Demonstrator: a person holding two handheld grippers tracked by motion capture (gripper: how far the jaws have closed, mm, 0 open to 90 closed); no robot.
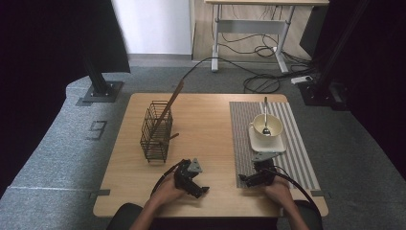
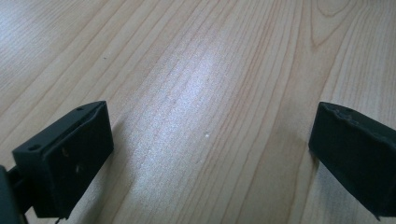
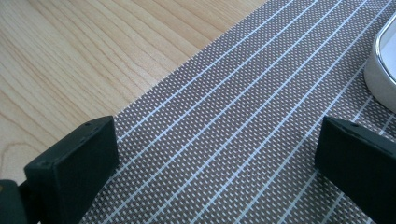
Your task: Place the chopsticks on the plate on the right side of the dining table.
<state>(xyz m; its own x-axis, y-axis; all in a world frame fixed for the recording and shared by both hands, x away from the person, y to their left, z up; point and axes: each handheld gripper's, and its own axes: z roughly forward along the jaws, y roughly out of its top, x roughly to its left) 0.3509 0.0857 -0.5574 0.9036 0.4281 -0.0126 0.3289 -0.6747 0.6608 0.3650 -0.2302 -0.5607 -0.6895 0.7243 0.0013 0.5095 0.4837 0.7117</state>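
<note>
Both grippers, left gripper (image 1: 198, 184) and right gripper (image 1: 249, 178), gape empty; reaching carelessly for the bowl (image 1: 265, 127) might knock its spoon (image 1: 265, 117) out or tip the plate (image 1: 266, 143)

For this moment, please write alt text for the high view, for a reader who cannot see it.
A person's hands rest an open left gripper on a wooden table and an open right gripper on a striped placemat. On the mat, a cup holding a spoon sits on a square saucer; a wire basket with chopsticks stands left.

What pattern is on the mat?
The placemat is grey-brown weave with thin white stripes, clearest in the right gripper view.
</note>
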